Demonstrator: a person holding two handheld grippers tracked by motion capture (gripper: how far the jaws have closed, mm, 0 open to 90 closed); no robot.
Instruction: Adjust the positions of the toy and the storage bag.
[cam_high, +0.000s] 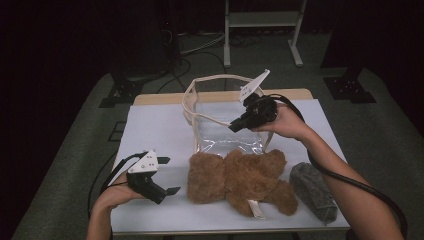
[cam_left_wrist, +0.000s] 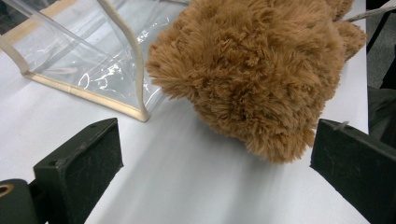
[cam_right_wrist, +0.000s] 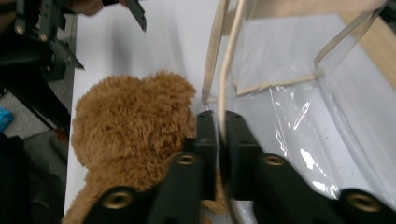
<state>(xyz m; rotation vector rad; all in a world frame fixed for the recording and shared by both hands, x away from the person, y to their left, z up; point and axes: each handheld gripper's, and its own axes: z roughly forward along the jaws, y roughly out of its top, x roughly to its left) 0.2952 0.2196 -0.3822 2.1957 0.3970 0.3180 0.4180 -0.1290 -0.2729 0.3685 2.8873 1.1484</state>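
Note:
A clear plastic bag (cam_high: 225, 131) with beige trim stands open at the middle of the white table (cam_high: 155, 130). A brown teddy bear (cam_high: 240, 177) lies in front of it, touching its base. My right gripper (cam_high: 234, 127) is above the bear, shut on the bag's near edge. In the right gripper view the beige trim (cam_right_wrist: 229, 56) runs down between the closed jaws of that gripper (cam_right_wrist: 220, 126), with the bear (cam_right_wrist: 130, 121) just left of them. My left gripper (cam_high: 171, 175) rests open to the left of the bear. Its view shows the bear (cam_left_wrist: 252, 70) ahead of the wide-apart jaws and the bag (cam_left_wrist: 84, 60) at upper left.
A grey felt pouch (cam_high: 312, 190) lies on the table's right front corner, beside the bear. Past the table's far edge are a dark floor with cables and a metal stand (cam_high: 262, 30).

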